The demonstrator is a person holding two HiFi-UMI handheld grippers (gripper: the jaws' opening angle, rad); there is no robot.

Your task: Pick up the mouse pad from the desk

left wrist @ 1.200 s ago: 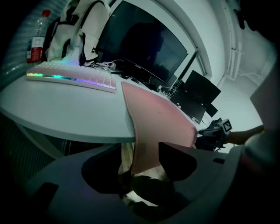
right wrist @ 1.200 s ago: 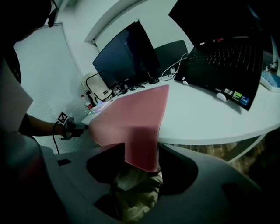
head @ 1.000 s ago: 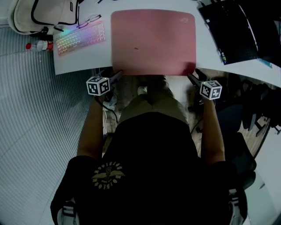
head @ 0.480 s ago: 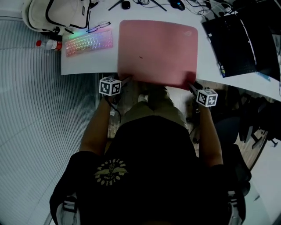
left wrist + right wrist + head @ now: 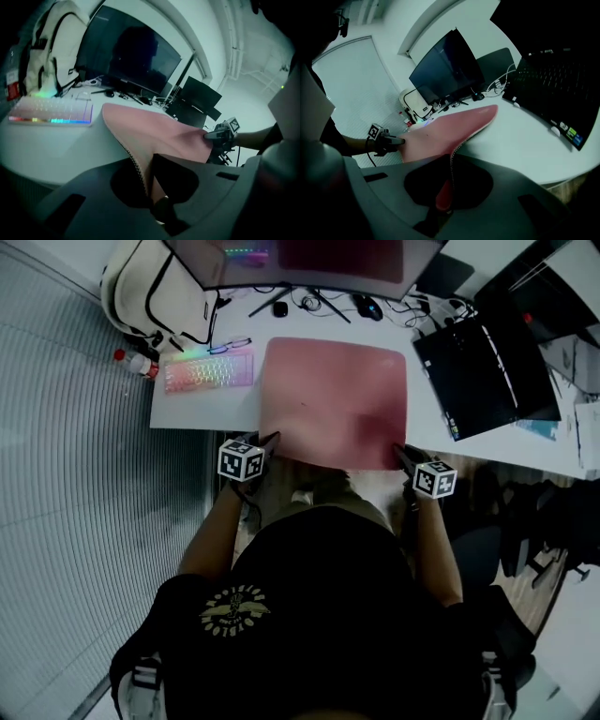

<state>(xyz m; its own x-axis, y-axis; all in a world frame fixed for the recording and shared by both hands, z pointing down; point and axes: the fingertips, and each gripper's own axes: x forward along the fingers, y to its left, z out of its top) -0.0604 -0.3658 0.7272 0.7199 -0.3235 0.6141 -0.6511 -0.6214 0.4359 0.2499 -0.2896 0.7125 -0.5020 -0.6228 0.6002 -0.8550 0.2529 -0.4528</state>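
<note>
Two claws, one pad: the left claw and the right claw are each closing on a near corner of the pink mouse pad. Both gripper views show its stitched edge running between the jaws, pinched tight. The near edge is up off the white counter, and the far edge looks like it's lying on it.

The left gripper view catches the opposite claw hanging onto the far corner, and the right gripper view shows the same thing mirrored. You only get the sag in the pad from those two. The head view just flattens it out, but it gives the whole layout. A rainbow-lit keyboard sits just left of the pad, with a pale backpack behind it. A dark monitor stands at the back and an open black laptop lies to the right. A ribbed grey floor runs off to the left.
</note>
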